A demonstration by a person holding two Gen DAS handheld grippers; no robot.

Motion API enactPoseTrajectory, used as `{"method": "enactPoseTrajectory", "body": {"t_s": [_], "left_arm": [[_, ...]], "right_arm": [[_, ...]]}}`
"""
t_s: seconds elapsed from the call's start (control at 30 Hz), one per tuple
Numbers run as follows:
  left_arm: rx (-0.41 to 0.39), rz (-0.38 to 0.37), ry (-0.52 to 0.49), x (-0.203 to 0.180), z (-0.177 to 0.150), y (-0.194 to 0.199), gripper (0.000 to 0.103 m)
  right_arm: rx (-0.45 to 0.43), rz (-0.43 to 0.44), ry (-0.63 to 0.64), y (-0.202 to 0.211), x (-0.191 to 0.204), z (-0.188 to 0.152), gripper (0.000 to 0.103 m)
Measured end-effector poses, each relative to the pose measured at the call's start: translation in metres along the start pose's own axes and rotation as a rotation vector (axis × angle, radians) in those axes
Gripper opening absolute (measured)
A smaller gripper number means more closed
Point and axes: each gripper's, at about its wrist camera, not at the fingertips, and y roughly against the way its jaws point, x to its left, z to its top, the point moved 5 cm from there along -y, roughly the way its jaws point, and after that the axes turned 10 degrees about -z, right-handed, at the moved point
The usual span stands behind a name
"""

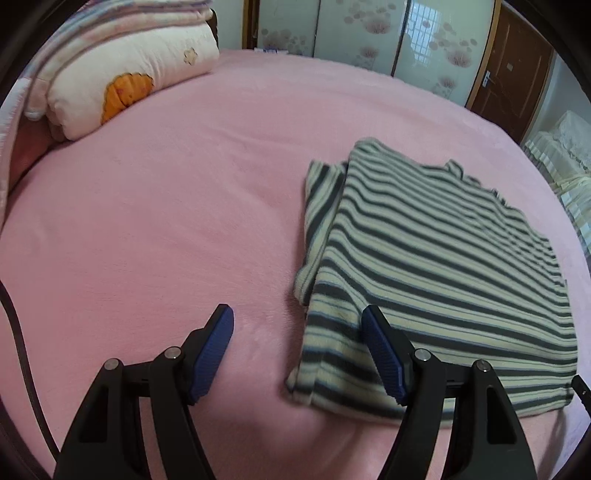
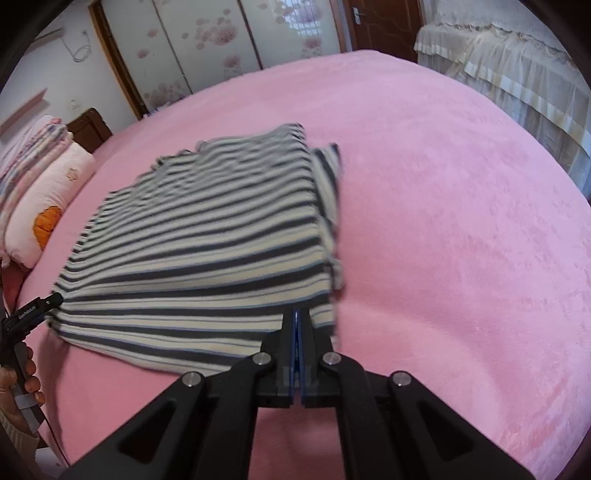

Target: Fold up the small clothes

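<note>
Striped garment (image 1: 436,266): cream with dark bands, partly folded, lying flat on pink bedspread (image 1: 166,221), at 3 o'clock in the left wrist view.

Left gripper (image 1: 297,347): jaws wide apart, nothing held; one blue pad (image 1: 384,354) over the garment's near corner, the other over bare bedspread.

Right gripper (image 2: 296,321): jaws fully together at the garment's near hem, at 6 o'clock; whether cloth is pinched cannot be told.

Pillow (image 1: 125,74): at 11 o'clock.

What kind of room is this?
Most likely a bedroom. A pink blanket covers a wide bed, a folded quilt sits at its head, and flowered sliding wardrobe doors stand behind. A striped top lies on the bed.
</note>
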Motion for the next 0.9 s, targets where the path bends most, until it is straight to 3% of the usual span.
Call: {"method": "enactPoseTrajectory", "body": {"t_s": [0.27,0.57,0.9], "left_arm": [[0.025,-0.051,0.100,0.012,-0.023,0.035,0.071],[0.088,-0.075,0.093,0.001,-0.061,0.032,0.071],[0.116,-0.300,0.251,-0.016,-0.073,0.010,0.069]], "right_arm": [[-0.005,0.066,0.096,0.017,0.045,-0.016,0.001],[-0.013,0.103,0.151,0.029,0.074,-0.030,0.001],[-0.012,0.167,0.182,0.038,0.106,-0.040,0.001]]}}
